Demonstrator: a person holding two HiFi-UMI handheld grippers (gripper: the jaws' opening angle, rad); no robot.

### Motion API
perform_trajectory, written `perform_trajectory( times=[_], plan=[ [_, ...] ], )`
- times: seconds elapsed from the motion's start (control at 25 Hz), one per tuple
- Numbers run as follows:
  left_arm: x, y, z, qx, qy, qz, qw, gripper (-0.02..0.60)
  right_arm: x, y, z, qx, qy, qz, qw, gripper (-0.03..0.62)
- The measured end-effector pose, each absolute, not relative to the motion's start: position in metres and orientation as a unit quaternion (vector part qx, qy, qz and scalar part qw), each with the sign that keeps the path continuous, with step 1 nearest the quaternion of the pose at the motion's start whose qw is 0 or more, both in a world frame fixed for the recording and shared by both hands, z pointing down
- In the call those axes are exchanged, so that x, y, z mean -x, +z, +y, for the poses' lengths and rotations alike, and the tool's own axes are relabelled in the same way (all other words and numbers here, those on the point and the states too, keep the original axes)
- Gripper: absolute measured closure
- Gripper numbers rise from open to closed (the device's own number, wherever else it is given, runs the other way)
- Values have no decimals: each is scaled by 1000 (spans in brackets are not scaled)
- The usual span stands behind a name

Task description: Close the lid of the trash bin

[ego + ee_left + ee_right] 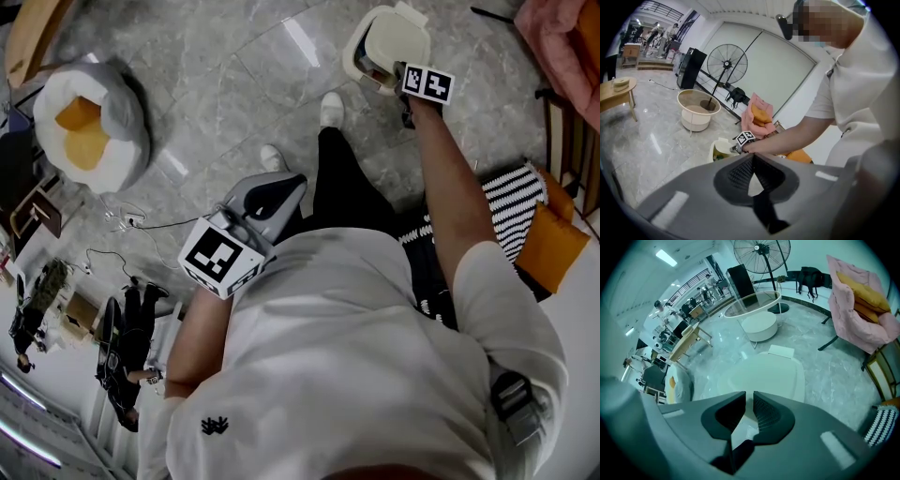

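Note:
The cream trash bin (384,47) stands on the marble floor ahead of the person's feet. Its lid (398,33) is tilted up, and dark contents show in the gap at the near side. In the left gripper view the bin (720,149) shows yellow-green contents under the raised lid. My right gripper (408,86) is stretched out to the bin's near right side. Its own view has the pale lid (764,373) right beyond the jaws (749,393), which stand shut to a thin slit. The left gripper (286,190) hangs by the body, jaws shut (753,156) on nothing.
A white and yellow floor cushion (91,127) lies at the far left. Beyond the bin stand a round white tub (697,110) and a big floor fan (726,63). A pink chair with orange cushions (860,305) and a striped cushion (516,197) are to the right.

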State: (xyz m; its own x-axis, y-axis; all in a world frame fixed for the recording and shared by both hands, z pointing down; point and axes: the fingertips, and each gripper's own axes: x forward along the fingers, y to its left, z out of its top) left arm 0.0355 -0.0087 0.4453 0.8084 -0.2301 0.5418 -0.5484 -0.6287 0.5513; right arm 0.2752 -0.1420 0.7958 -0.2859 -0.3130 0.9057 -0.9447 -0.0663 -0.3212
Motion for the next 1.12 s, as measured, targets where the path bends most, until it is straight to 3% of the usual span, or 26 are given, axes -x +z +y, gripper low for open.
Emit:
perform_trajectory(
  times=[1.12],
  plan=[
    [-24,487,-18,-855,243,-223,399,526,-252,877,-108,-469,543,-598,357,553]
  ],
)
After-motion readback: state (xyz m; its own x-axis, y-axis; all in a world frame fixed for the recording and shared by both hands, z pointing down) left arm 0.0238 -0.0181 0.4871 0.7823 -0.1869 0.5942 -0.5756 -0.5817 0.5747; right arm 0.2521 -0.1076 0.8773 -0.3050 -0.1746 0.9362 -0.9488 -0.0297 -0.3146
